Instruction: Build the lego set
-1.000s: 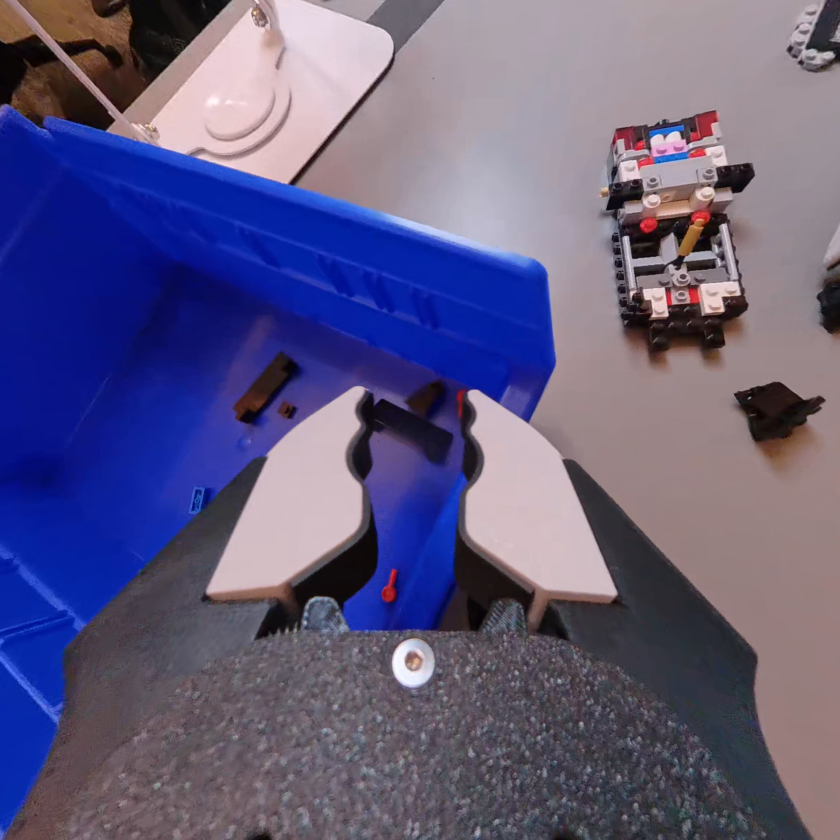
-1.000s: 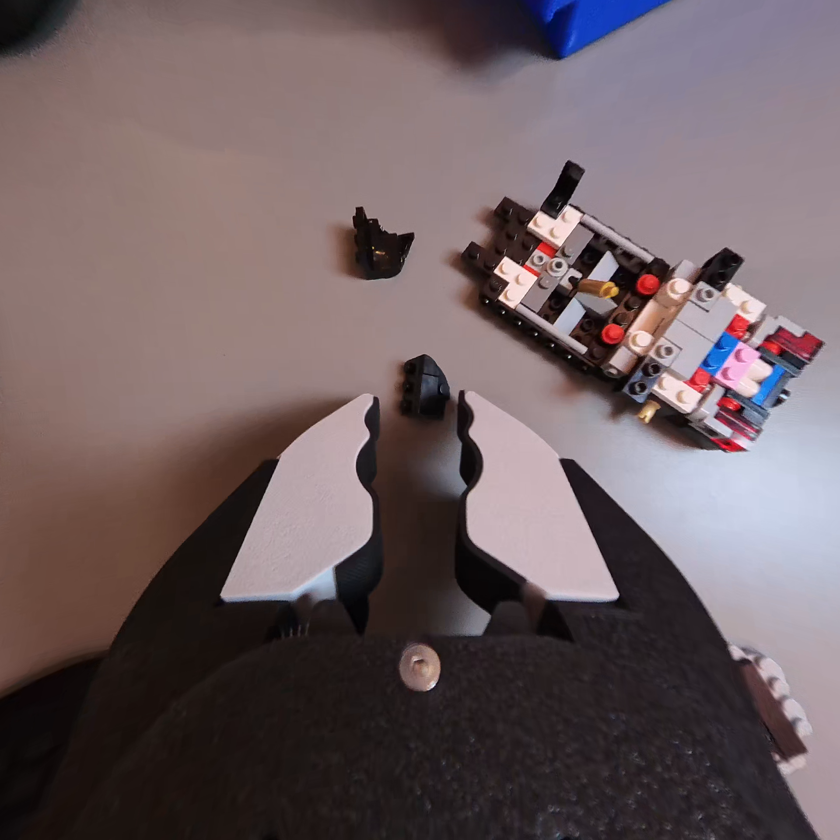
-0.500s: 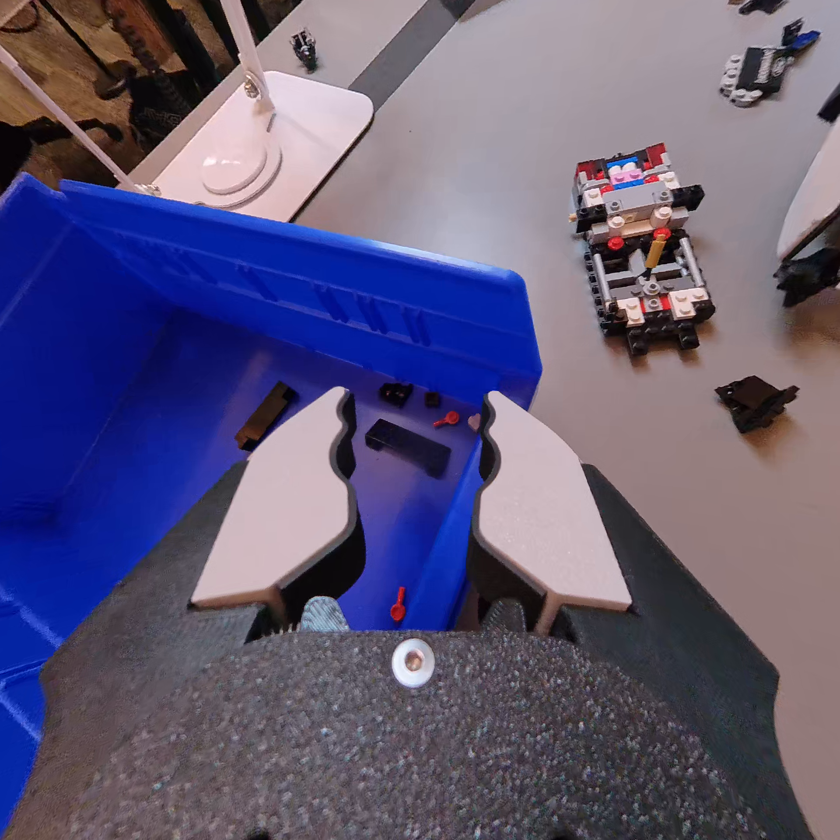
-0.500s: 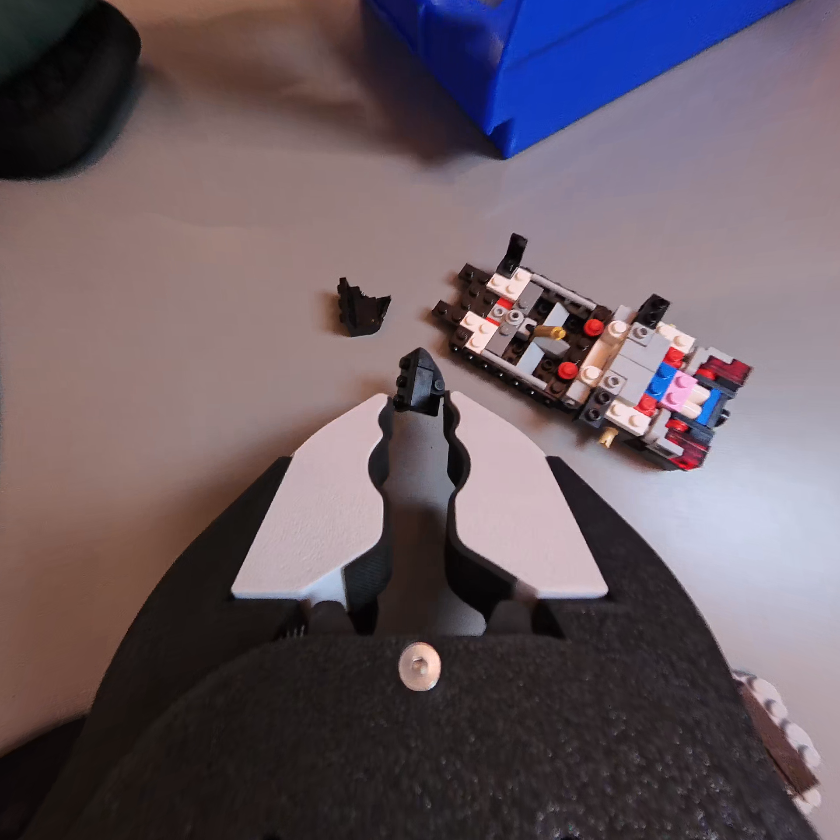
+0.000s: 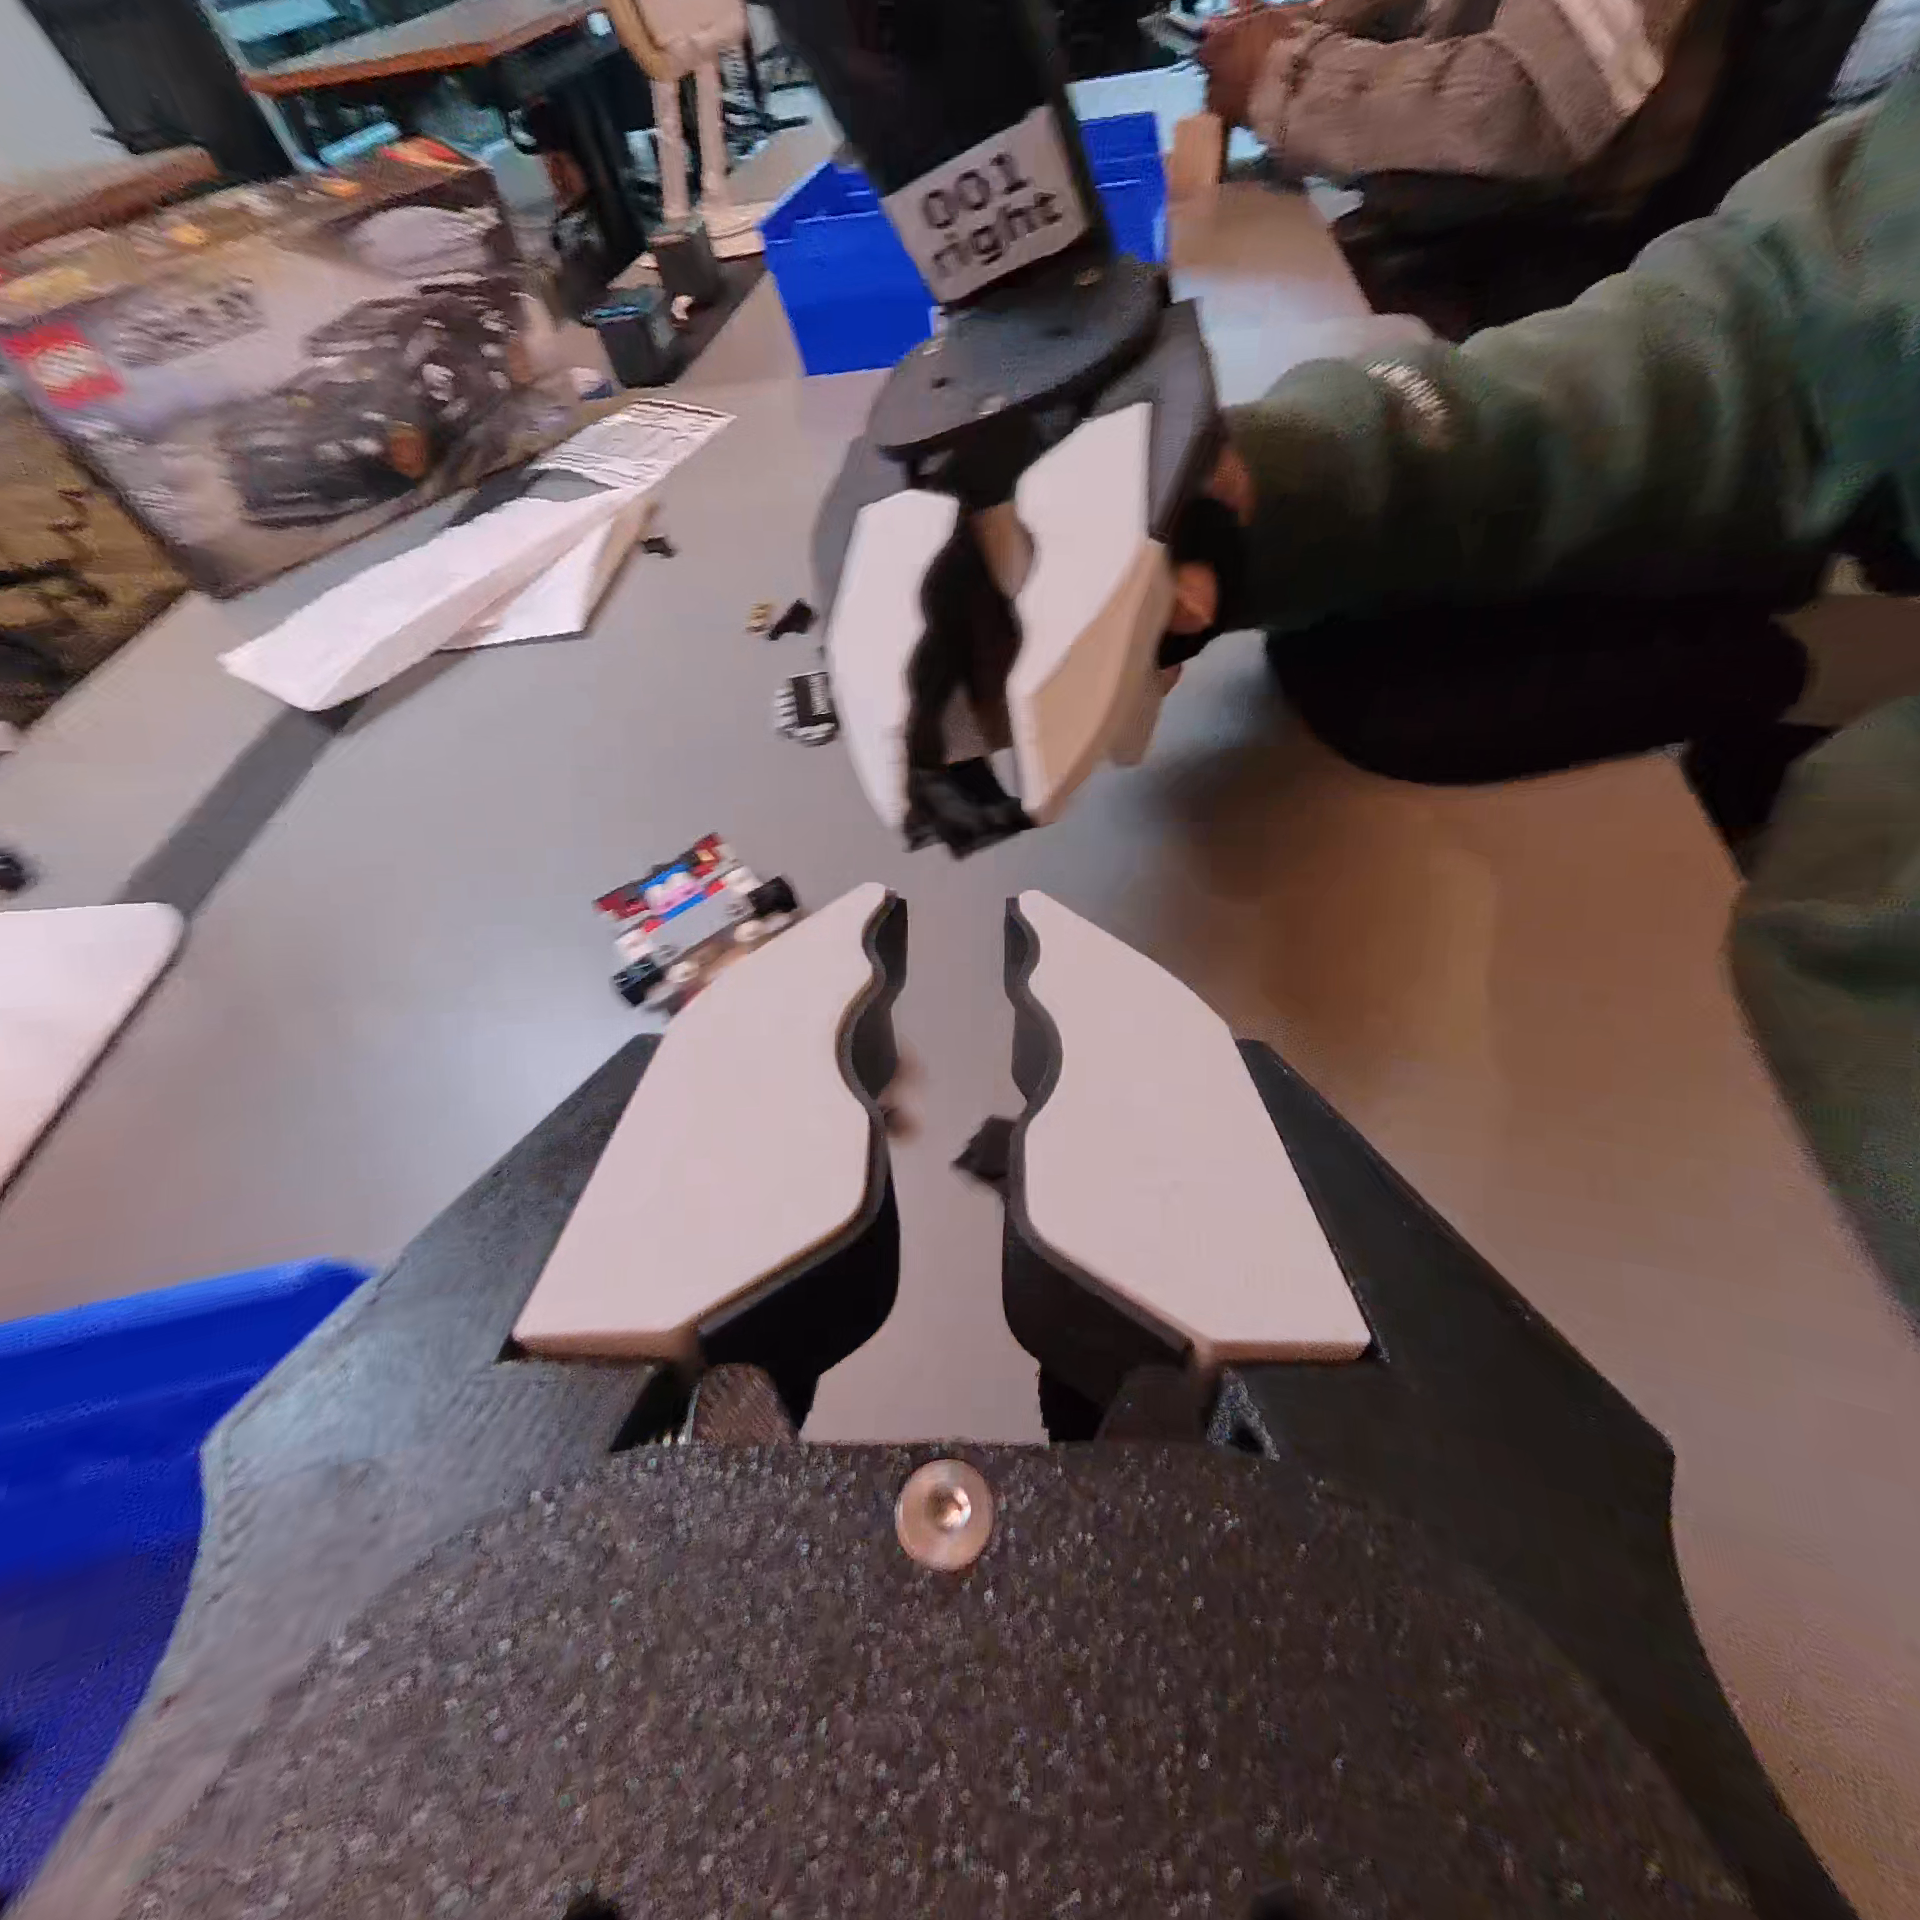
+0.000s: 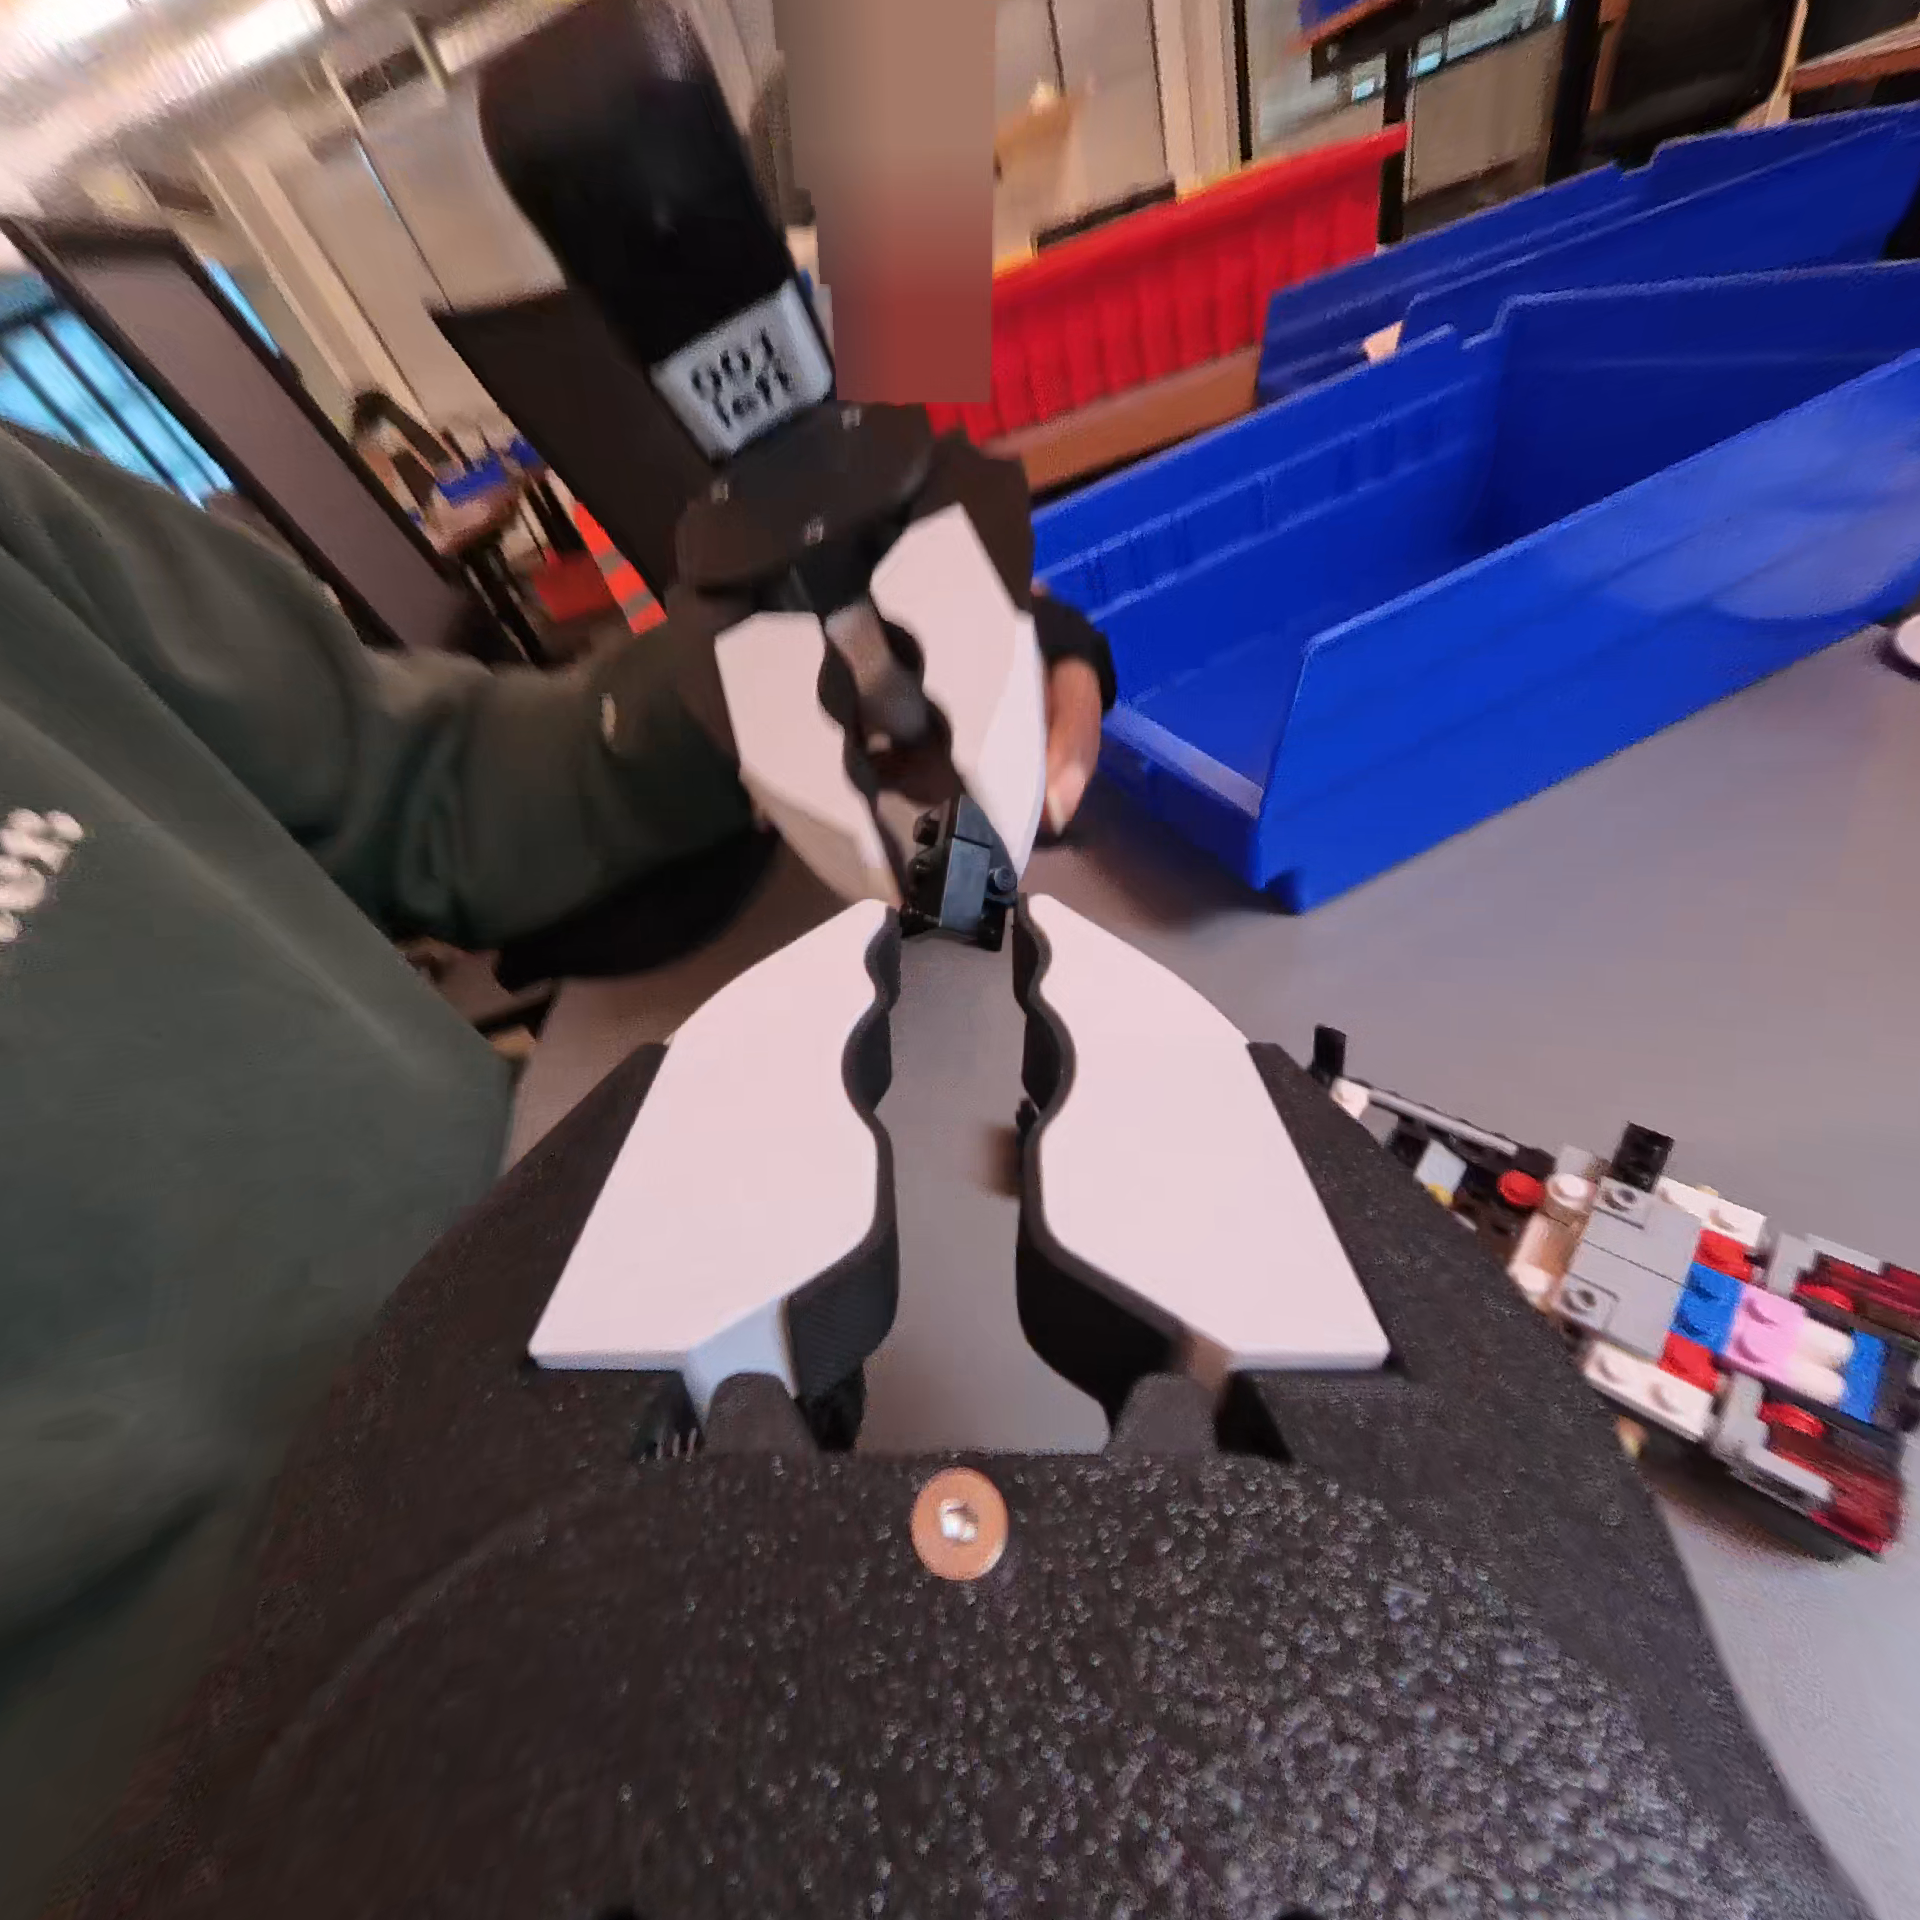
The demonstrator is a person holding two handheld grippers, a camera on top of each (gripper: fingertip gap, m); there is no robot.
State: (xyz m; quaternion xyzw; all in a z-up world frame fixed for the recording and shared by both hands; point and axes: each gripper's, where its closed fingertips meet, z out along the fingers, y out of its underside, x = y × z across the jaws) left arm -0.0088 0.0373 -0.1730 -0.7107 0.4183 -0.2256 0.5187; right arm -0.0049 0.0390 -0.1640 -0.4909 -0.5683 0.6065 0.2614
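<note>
My right gripper (image 6: 954, 914) is shut on a small black brick piece (image 6: 961, 883), gripped at the fingertips and held up above the grey table (image 6: 1558, 987). My left gripper (image 5: 954, 909) is open by a narrow gap and empty, with its tips just short of that black piece (image 5: 961, 805). The two grippers face each other, and the left gripper's white fingers (image 6: 977, 665) reach the piece from the far side. A partly built brick car (image 6: 1683, 1309) lies on the table at the right, and it also shows in the left wrist view (image 5: 696, 920).
Blue bins (image 6: 1507, 644) stand to the right, one corner (image 5: 104, 1403) beside my left gripper. Another small black piece (image 5: 987, 1148) lies on the table. A toy box (image 5: 260, 343), white papers (image 5: 447, 592) and loose bricks (image 5: 805, 707) lie beyond. A person's green sleeves (image 5: 1558, 468) hold the grippers. Both grippers' tips are close together, under 4 cm apart.
My right gripper closed on the black piece and lifted it off the table. My left gripper swung out from over the blue bin to face it, and its jaws narrowed.
</note>
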